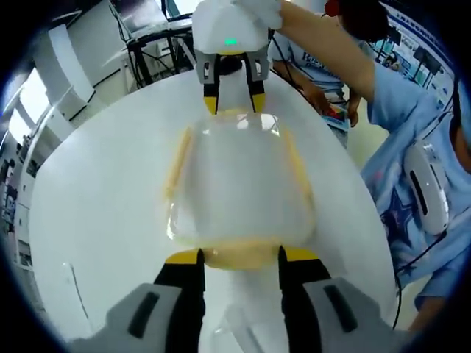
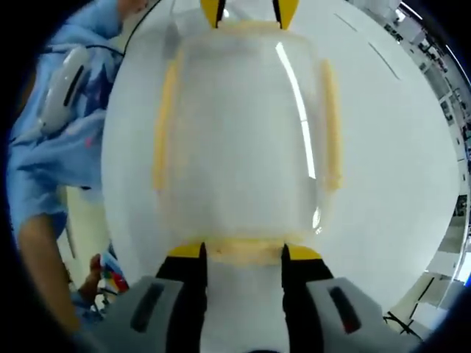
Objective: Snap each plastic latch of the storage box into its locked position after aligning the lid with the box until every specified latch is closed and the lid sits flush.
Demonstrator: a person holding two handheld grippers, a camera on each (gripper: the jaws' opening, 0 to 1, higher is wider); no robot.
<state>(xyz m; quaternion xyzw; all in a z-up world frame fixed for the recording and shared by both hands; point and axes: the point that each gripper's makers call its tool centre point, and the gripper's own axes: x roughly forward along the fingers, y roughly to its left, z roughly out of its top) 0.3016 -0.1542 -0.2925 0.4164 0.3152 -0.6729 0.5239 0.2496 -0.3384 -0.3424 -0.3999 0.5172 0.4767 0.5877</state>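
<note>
Between the spread fingers of the left gripper (image 1: 239, 257) a yellow latch (image 1: 239, 255) of the box (image 1: 239, 184) is framed; the opposite latch (image 2: 245, 250) is bracketed likewise by the right gripper (image 2: 244, 252), jaws wide, on the white table (image 1: 96, 220).

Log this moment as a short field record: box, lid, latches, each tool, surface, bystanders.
box: clear storage box with lid on, lying on the white round table
latches: yellow latch strips on all four sides; long side ones lie flat against the lid; locked state cannot be confirmed
left tool: open, tips at the near end latch
right tool: open, tips at the opposite end latch; seen across the box in the left gripper view
bystanders: person in blue shirt beside the table
</note>
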